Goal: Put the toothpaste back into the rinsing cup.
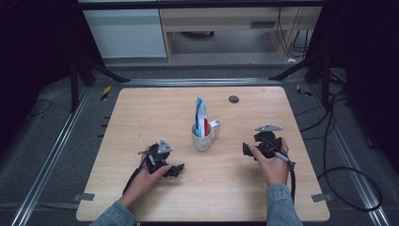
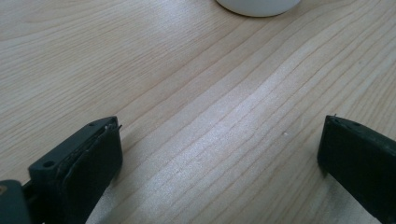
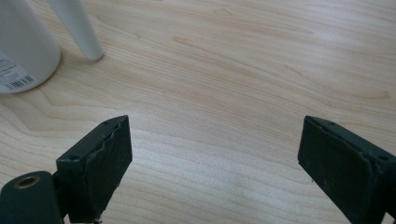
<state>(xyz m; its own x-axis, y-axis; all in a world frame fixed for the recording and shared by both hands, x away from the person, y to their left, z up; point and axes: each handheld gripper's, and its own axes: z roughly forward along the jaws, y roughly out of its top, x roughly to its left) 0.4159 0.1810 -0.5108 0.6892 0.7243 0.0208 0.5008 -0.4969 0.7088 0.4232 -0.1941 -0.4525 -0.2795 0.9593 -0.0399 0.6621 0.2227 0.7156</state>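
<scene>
hand-held grippers (image 1: 175, 170) (image 1: 246, 149) wide apart, flanking white mug (image 1: 201, 140) with toothpaste tube (image 1: 201, 117)

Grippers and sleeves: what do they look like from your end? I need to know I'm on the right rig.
Both grippers, left gripper and right gripper, are black, each topped by a grey three-cornered plate and trailing a black cable. Their jaws are flat black blocks with screw holes. The person wears blue denim sleeves.

White mug (image 3: 23, 51): small label low on its wall with a barcode and lines of fine print, too small to read. Blue, white and red packet (image 1: 201, 117) standing in the mug: printing illegible. No other text legible.
</scene>
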